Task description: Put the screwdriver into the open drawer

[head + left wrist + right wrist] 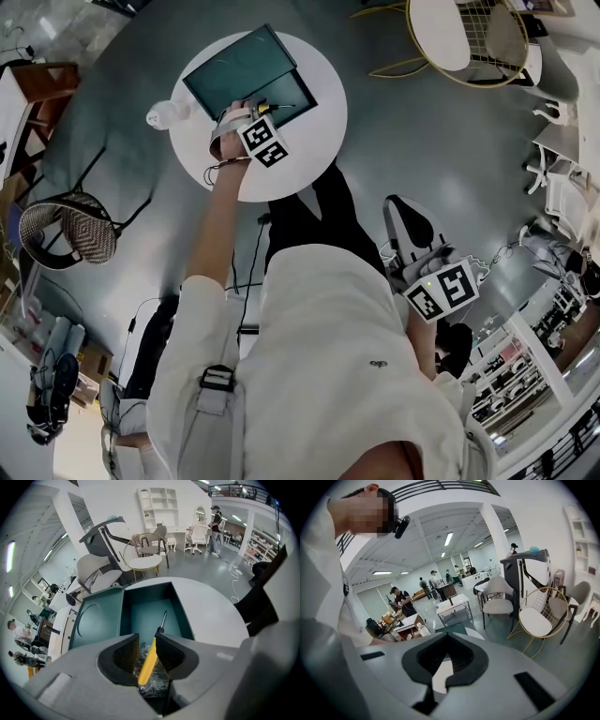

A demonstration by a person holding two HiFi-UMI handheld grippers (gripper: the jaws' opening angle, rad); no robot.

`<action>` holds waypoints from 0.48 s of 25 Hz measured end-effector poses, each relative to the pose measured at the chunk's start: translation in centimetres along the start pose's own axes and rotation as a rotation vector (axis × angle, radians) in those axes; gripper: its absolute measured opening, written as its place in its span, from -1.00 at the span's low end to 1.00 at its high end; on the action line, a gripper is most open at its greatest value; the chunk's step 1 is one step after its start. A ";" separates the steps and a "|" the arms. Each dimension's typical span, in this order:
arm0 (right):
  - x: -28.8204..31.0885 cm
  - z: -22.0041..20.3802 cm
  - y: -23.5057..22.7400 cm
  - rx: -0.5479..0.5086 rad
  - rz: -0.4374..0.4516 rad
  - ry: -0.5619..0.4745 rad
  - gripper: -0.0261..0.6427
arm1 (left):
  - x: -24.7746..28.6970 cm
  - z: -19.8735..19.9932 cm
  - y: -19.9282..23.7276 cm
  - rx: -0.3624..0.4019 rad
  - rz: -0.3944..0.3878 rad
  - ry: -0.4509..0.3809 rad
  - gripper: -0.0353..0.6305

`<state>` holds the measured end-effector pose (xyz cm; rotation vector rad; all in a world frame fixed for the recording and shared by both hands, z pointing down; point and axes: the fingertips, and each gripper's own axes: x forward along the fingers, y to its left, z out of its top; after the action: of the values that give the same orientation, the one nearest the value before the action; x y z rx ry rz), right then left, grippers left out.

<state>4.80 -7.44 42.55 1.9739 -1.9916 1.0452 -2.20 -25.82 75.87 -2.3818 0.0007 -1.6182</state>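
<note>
Left tool [147,635] hangs right above the open drawer [140,611] on the round white bench [211,606], and its jaws are spread. The screwdriver [149,660] sits between them, yellow handle leaning on the right-hand pad with daylight on the other side, so nothing is pinching it. Right tool [447,634] is off by the person's side, well away from the bench, jaws pressed together and empty.

Here's the danger as I read it: the handle rests on one pad only, so it may slide off crooked, drop tip-first and bounce, or clip the drawer's front wall and end up propped on the rim. There's also some crinkly clear film under the handle that could snag it.

The long axis runs along the jaws and down the drawer's length. The metal tip pokes past the fingertips, aimed at the drawer's far end and canted slightly right, with the handle back toward the tool body
</note>
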 end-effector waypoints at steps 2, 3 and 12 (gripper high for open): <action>0.0 0.1 0.1 -0.002 0.001 -0.004 -0.90 | -0.3 0.0 0.0 -0.005 0.000 -0.005 -0.54; -0.1 0.1 0.3 -0.004 0.002 -0.007 -0.90 | -0.5 0.0 -0.1 -0.006 0.001 -0.006 -0.53; -0.6 0.7 0.7 -0.018 0.021 -0.033 -0.90 | -2.0 0.7 -0.4 -0.005 0.007 -0.017 -0.53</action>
<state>4.48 -7.45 41.48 1.9784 -2.0352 1.0021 -2.38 -25.01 73.93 -2.3964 0.0094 -1.5962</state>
